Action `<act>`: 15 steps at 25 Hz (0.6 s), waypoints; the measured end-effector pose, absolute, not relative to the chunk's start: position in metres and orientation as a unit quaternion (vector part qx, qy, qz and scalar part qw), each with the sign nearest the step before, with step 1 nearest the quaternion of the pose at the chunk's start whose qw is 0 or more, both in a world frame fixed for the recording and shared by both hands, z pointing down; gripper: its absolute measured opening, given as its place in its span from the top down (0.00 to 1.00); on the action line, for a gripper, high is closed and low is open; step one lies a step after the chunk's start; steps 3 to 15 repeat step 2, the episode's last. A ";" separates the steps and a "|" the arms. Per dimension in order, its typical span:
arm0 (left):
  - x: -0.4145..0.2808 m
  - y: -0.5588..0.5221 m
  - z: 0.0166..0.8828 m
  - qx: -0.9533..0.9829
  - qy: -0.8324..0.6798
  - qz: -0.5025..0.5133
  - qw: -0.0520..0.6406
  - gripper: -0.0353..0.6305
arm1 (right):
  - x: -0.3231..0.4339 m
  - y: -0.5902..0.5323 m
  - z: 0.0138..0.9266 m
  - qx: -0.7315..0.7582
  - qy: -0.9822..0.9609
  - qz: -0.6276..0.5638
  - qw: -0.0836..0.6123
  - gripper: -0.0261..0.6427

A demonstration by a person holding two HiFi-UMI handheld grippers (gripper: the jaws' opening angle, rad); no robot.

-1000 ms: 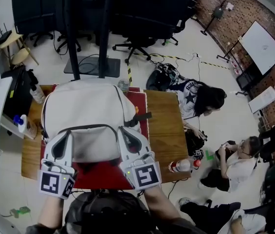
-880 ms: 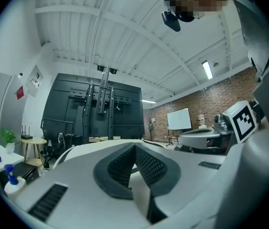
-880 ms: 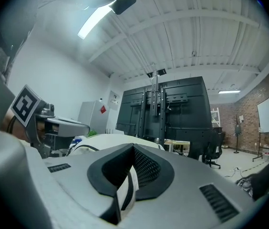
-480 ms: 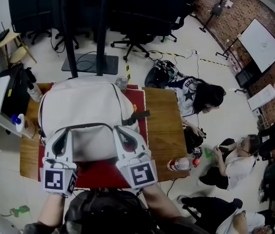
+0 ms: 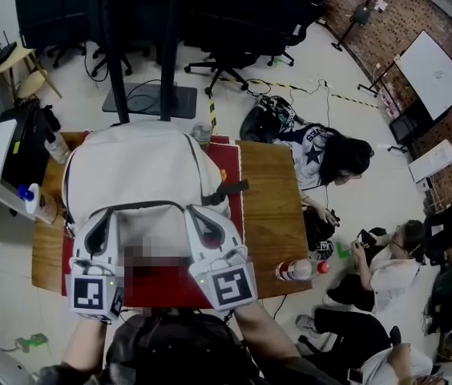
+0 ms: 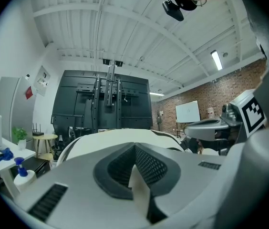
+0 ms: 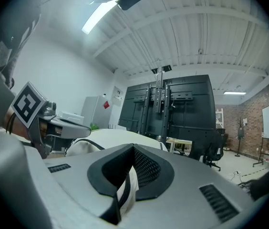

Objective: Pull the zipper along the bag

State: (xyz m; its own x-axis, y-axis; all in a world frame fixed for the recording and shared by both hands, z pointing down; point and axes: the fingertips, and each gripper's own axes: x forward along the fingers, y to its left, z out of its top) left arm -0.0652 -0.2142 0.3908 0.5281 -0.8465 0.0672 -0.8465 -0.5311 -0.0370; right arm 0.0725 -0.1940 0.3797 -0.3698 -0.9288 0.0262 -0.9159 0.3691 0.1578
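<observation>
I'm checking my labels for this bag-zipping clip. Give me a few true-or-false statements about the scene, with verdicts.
1. The white backpack lies on a red mat on the wooden table. True.
2. The left gripper has its jaws wide apart with nothing between them. False: they are closed on a fold of the backpack's pale fabric.
3. The right gripper pinches backpack fabric that carries a dark zipper strip. True.
4. The red-capped bottle sits on top of the backpack. False: it rests on the wooden table near its right edge, apart from the backpack.
</observation>
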 end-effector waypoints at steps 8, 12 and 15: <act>-0.065 -0.215 0.394 0.874 -0.484 0.040 0.002 0.91 | 0.072 -0.194 0.382 0.559 -0.826 -0.055 0.054 0.92; -0.065 -0.215 0.394 0.874 -0.484 0.040 0.002 0.91 | 0.072 -0.194 0.382 0.559 -0.826 -0.055 0.054 0.92; -0.065 -0.215 0.394 0.874 -0.484 0.040 0.002 0.91 | 0.072 -0.194 0.382 0.559 -0.826 -0.055 0.054 0.92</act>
